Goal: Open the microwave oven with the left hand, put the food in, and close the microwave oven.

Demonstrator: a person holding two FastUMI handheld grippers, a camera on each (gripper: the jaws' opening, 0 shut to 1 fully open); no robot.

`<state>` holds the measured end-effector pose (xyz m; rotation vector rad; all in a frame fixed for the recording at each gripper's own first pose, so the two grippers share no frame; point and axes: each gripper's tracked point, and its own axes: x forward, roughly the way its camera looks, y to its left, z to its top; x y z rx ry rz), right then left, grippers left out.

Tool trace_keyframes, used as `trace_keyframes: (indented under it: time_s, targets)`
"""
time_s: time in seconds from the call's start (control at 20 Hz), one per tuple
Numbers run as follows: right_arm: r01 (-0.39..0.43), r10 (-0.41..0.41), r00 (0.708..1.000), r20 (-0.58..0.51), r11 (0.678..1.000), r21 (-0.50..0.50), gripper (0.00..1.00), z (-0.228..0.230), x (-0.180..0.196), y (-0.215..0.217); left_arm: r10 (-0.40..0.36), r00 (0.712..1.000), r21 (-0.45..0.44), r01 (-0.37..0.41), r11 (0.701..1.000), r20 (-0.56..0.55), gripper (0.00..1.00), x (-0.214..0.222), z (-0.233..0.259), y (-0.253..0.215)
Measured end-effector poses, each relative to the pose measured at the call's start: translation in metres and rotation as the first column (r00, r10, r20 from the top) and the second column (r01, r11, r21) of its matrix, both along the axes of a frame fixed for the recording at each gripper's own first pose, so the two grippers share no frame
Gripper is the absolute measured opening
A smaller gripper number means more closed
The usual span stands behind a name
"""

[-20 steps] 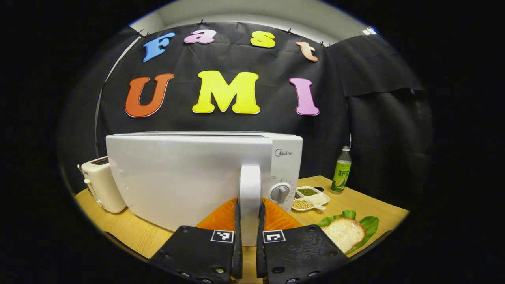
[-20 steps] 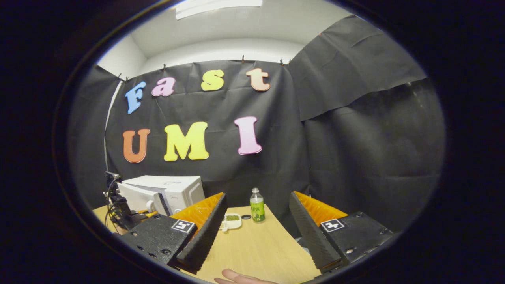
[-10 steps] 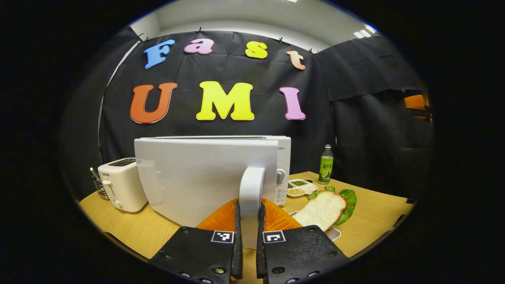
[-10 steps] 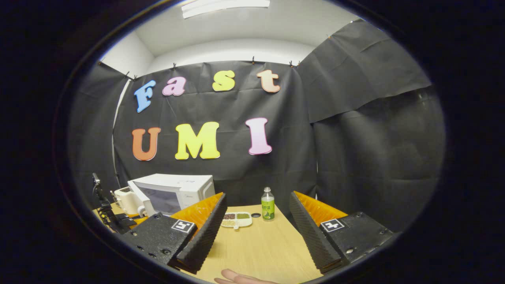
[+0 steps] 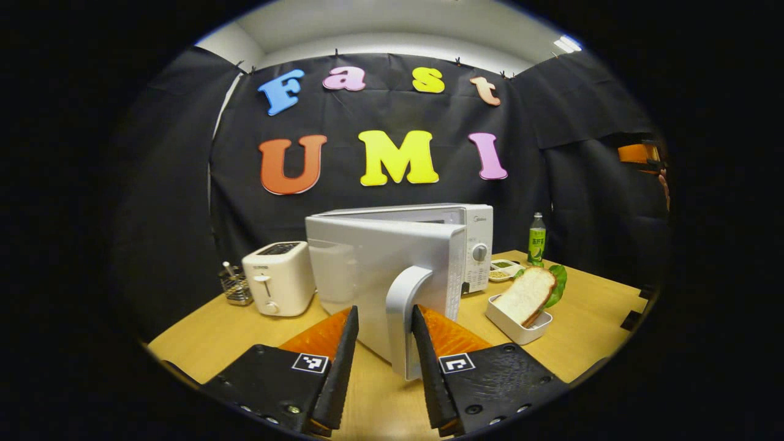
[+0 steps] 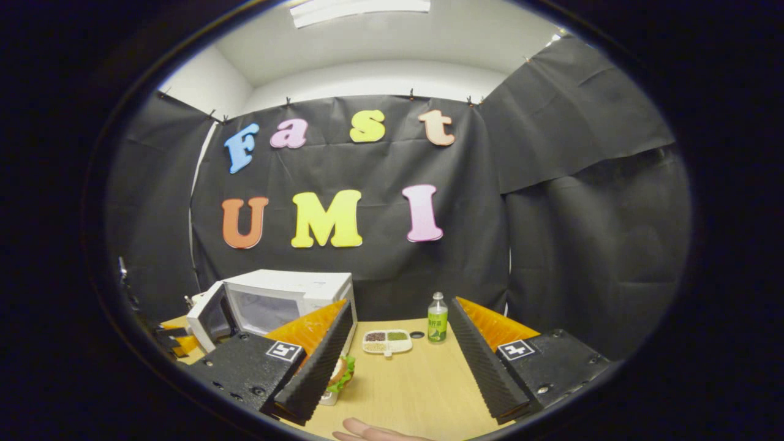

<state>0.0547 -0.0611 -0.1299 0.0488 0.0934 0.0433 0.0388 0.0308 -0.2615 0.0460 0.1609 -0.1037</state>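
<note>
A black cloth wall is backing a wooden worktop (image 5: 588,318) in the left gripper view, where a white microwave oven (image 5: 471,245) is standing with its door (image 5: 367,275) swung partly open toward the camera. The left gripper (image 5: 383,392) is sitting low in front, its fingers (image 5: 340,367) spread apart on either side of the door's white handle (image 5: 404,318); the right finger is lying just beside the handle, though whether it is touching cannot be told. To the left of the oven a white toaster (image 5: 278,275) is standing, with a small wire basket (image 5: 236,288) beside it. To the right, the food, a slice of bread on green lettuce (image 5: 530,294), is resting in a white tray (image 5: 514,324) on the worktop, outside the oven. Behind it a small dish of beans (image 5: 499,269) and a green bottle (image 5: 536,239) are standing.

In the right gripper view, the same cloth wall is rising behind the worktop (image 6: 404,386). The right gripper (image 6: 398,361) is hanging above the wood with its fingers (image 6: 484,361) wide apart and gripping nothing. The microwave oven (image 6: 288,294) is sitting at left with its door (image 6: 205,315) ajar. The food (image 6: 340,370) is peeking out from behind the left finger. The dish of beans (image 6: 386,340) and the green bottle (image 6: 437,318) are standing farther back. A fingertip of a hand (image 6: 367,430) is showing at the bottom edge.
</note>
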Motion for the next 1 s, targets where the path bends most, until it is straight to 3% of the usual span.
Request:
trace_keyframes:
  time_s: [0.05, 0.1, 0.2, 0.25, 0.3, 0.4, 0.45, 0.5, 0.55, 0.6, 0.65, 0.7, 0.75, 0.8, 0.85, 0.9, 0.95, 1.0]
  targets:
    - [-0.009, 0.009, 1.000, -0.007, 1.000, -0.004, 1.00, -0.002, 0.003, 0.004, 0.023, 1.000, -0.008, -0.023, 1.000, -0.001, 0.55, -0.014, 0.008, 0.010]
    - [-0.020, 0.019, 1.000, -0.018, 1.000, -0.010, 1.00, -0.006, 0.007, 0.008, 0.052, 0.999, -0.019, -0.052, 0.998, 0.002, 0.58, -0.026, 0.016, 0.021]
    - [-0.022, 0.021, 0.999, -0.042, 1.000, -0.021, 1.00, -0.012, 0.020, 0.012, 0.093, 0.996, -0.050, -0.093, 0.994, 0.009, 0.74, -0.043, 0.034, 0.037]
    - [-0.021, 0.020, 0.999, -0.046, 1.000, -0.016, 0.92, -0.012, 0.027, 0.014, 0.126, 0.992, -0.063, -0.125, 0.990, 0.013, 0.86, -0.049, 0.042, 0.046]
    - [-0.027, 0.026, 0.998, -0.056, 1.000, -0.015, 1.00, -0.014, 0.034, 0.019, 0.153, 0.988, -0.075, -0.151, 0.986, 0.019, 0.90, -0.052, 0.050, 0.053]
    - [-0.054, 0.050, 0.994, -0.094, 0.998, -0.032, 1.00, -0.021, 0.047, 0.029, 0.172, 0.984, -0.092, -0.167, 0.982, 0.051, 0.94, -0.053, 0.073, 0.059]
    - [-0.061, 0.056, 0.992, -0.116, 0.997, -0.042, 0.92, -0.025, 0.054, 0.031, 0.172, 0.983, -0.106, -0.165, 0.981, 0.063, 0.96, -0.051, 0.080, 0.058]
    - [-0.077, 0.069, 0.988, -0.141, 0.996, -0.046, 0.92, -0.030, 0.060, 0.034, 0.177, 0.982, -0.118, -0.169, 0.979, 0.062, 0.85, -0.051, 0.086, 0.060]
    - [-0.096, 0.087, 0.980, -0.179, 0.994, -0.044, 1.00, -0.038, 0.066, 0.039, 0.177, 0.982, -0.128, -0.168, 0.978, 0.062, 0.84, -0.047, 0.091, 0.061]
    - [-0.116, 0.107, 0.969, -0.222, 0.993, -0.029, 1.00, -0.047, 0.072, 0.042, 0.183, 0.981, -0.126, -0.174, 0.977, 0.057, 0.84, -0.045, 0.094, 0.062]
    - [-0.147, 0.141, 0.952, -0.270, 0.989, -0.003, 0.93, -0.056, 0.078, 0.048, 0.190, 0.980, -0.123, -0.182, 0.976, 0.060, 0.95, -0.041, 0.099, 0.062]
    - [-0.177, 0.176, 0.928, -0.329, 0.984, 0.029, 1.00, -0.067, 0.086, 0.054, 0.204, 0.977, -0.116, -0.197, 0.974, 0.058, 0.95, -0.037, 0.103, 0.064]
    - [-0.203, 0.212, 0.893, -0.397, 0.977, 0.064, 1.00, -0.079, 0.090, 0.058, 0.221, 0.974, -0.111, -0.215, 0.970, 0.050, 0.95, -0.034, 0.105, 0.065]
    - [-0.232, 0.255, 0.855, -0.452, 0.967, 0.107, 0.93, -0.091, 0.093, 0.062, 0.219, 0.974, -0.109, -0.212, 0.971, 0.053, 0.95, -0.032, 0.110, 0.060]
    - [-0.253, 0.293, 0.819, -0.493, 0.956, 0.148, 1.00, -0.101, 0.098, 0.066, 0.219, 0.974, -0.106, -0.212, 0.972, 0.064, 0.95, -0.032, 0.117, 0.057]
    - [-0.264, 0.317, 0.784, -0.534, 0.948, 0.176, 0.92, -0.112, 0.103, 0.068, 0.223, 0.972, -0.103, -0.215, 0.971, 0.077, 0.95, -0.032, 0.125, 0.053]
    - [-0.267, 0.335, 0.748, -0.573, 0.942, 0.202, 1.00, -0.124, 0.107, 0.069, 0.225, 0.970, -0.101, -0.216, 0.971, 0.091, 0.95, -0.032, 0.131, 0.050]
    - [-0.278, 0.359, 0.708, -0.608, 0.933, 0.226, 1.00, -0.137, 0.109, 0.071, 0.227, 0.968, -0.096, -0.218, 0.971, 0.104, 0.95, -0.032, 0.138, 0.045]
